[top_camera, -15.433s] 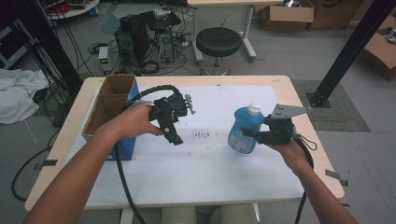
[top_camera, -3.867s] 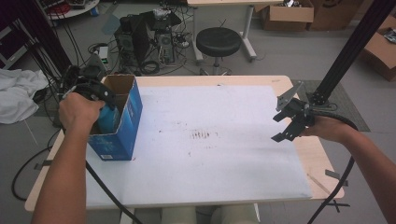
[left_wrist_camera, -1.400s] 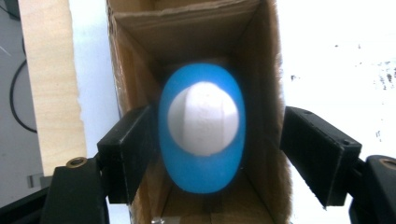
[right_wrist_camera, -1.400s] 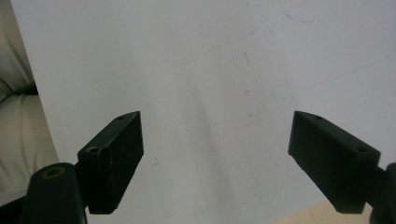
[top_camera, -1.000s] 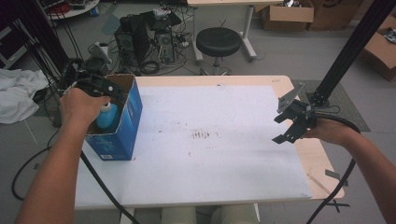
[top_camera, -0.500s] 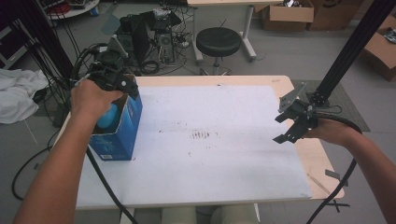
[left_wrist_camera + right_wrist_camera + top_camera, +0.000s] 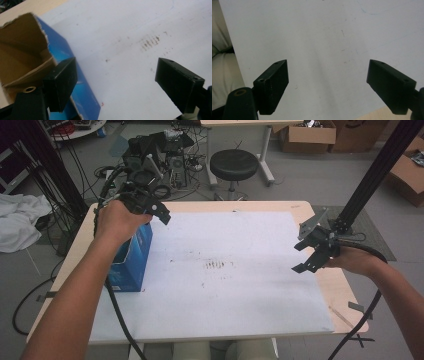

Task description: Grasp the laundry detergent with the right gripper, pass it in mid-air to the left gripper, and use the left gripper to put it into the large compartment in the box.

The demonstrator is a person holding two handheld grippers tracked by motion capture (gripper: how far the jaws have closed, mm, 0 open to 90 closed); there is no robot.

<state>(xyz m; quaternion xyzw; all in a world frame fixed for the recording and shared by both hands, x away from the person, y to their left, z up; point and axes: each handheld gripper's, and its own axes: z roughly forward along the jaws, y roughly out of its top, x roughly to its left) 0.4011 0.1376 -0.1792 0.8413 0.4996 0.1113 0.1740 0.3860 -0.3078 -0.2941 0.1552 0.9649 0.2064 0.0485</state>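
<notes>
My left gripper (image 7: pixel 161 213) hangs over the far right corner of the open blue cardboard box (image 7: pixel 131 262) at the table's left side, jaws spread wide with nothing between them; they have just been opening. In the left gripper view the box's brown inside (image 7: pixel 20 55) sits under my left jaw, and the white paper sheet (image 7: pixel 125 37) with its brown smudges (image 7: pixel 150 42) spreads away beyond. My right gripper (image 7: pixel 306 255) hovers well apart from the box, above the sheet's right edge, jaws wide and empty too. The box stands upright, touching neither gripper.
</notes>
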